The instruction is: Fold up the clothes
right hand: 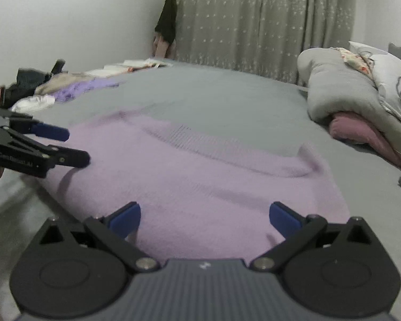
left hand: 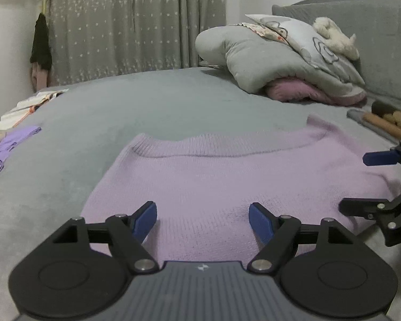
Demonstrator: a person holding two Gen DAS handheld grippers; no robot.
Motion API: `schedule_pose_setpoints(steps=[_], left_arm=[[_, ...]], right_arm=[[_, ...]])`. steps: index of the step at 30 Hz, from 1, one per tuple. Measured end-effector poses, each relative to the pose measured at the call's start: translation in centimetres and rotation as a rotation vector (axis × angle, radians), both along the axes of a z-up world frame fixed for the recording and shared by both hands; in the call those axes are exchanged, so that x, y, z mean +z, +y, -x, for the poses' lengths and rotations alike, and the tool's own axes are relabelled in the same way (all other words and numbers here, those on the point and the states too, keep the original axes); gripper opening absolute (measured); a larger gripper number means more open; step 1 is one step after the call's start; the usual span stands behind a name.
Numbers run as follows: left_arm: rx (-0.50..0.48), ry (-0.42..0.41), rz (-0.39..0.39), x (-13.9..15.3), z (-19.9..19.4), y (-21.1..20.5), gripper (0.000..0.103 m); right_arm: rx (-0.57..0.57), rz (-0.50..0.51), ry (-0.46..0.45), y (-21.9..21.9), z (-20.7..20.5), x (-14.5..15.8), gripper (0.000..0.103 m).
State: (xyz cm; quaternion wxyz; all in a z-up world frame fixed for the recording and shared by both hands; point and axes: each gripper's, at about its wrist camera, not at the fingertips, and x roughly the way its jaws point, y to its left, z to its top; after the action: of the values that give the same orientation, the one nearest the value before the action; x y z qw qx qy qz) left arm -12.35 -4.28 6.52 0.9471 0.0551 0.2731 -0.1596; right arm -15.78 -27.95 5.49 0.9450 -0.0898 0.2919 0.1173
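Note:
A light purple knit sweater (left hand: 214, 182) lies folded flat on the grey bed sheet (left hand: 120, 112), its ribbed hem band at the far side. It also shows in the right wrist view (right hand: 200, 182). My left gripper (left hand: 203, 220) is open and empty, just above the sweater's near edge. My right gripper (right hand: 204, 219) is open and empty over the same near edge. In the left wrist view the right gripper (left hand: 361, 184) shows at the far right. In the right wrist view the left gripper (right hand: 74, 147) shows at the left edge, over the sweater's left side.
A rolled grey duvet (left hand: 267, 58) with a pink blanket and a patterned pillow lies at the bed's head. A lilac garment (left hand: 5, 144) and other clothes (right hand: 40, 88) lie at the bed's left side. A grey star-print curtain (left hand: 133, 21) hangs behind.

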Motion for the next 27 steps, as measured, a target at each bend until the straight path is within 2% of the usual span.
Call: schedule_pose_setpoints(steps=[4, 7, 14, 17, 20, 23, 27], left_arm=[[0.011, 0.029, 0.03, -0.9, -0.4, 0.7, 0.087], [0.011, 0.056, 0.076, -1.3, -0.8, 1.5, 0.09], [-0.008, 0.052, 0.087, -1.7, -1.2, 1.3, 0.094], [-0.01, 0.099, 0.131, -0.5, -1.7, 2.1, 0.093], [0.04, 0.101, 0.215, 1.5, -1.0, 4.4, 0.093], [0.091, 0.117, 0.292, 2.7, -0.5, 6.6, 0.093], [0.205, 0.222, 0.437, 2.5, 0.3, 10.9, 0.093]], right_arm=[[-0.025, -0.093, 0.068, -1.5, -1.4, -1.0, 0.103], [-0.016, -0.087, 0.07, -2.0, -1.5, -1.2, 0.103], [-0.015, -0.117, 0.076, -2.9, -2.1, -1.6, 0.103], [-0.024, -0.118, 0.081, -2.8, -1.9, -1.1, 0.103], [-0.083, -0.128, 0.084, -3.4, -1.1, 0.5, 0.103], [-0.177, -0.21, 0.066, -5.8, 0.4, 2.1, 0.103], [-0.324, -0.441, 0.131, -11.3, 2.0, 2.6, 0.103]])
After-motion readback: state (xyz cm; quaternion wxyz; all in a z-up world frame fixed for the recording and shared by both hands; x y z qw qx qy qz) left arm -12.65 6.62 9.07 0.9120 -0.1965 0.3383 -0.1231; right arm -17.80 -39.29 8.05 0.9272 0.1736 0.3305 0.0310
